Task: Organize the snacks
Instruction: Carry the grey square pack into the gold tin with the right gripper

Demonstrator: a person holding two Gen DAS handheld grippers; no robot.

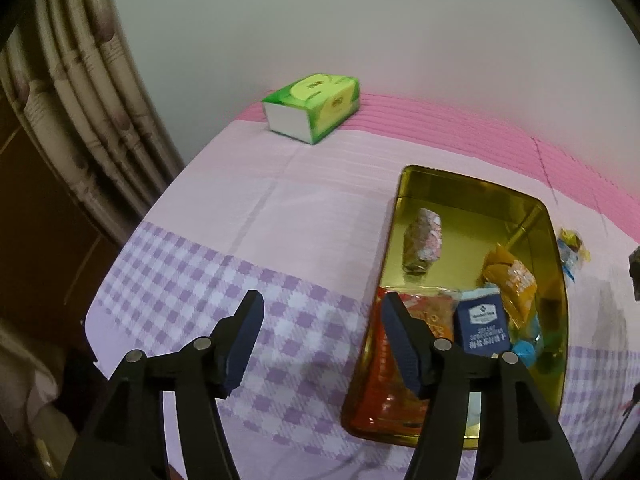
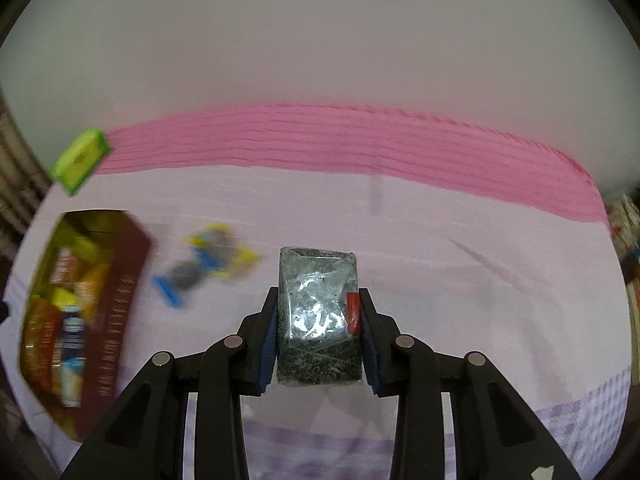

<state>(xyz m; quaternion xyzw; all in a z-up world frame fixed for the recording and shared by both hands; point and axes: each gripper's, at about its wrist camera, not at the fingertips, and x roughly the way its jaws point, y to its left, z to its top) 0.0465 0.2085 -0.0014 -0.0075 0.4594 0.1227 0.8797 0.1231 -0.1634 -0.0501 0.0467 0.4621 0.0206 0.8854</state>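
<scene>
With the right tool (image 2: pixel 319 332) clamped on the dark clear-wrapped snack (image 2: pixel 319 312), carry it left over the gold tin (image 2: pixel 120 300) and release low, while the left tool (image 1: pixel 322 344) stands wide, empty.

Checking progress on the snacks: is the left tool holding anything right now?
No, the left tool stands open with only the checked cloth between its fingers, beside the gold tin.
</scene>
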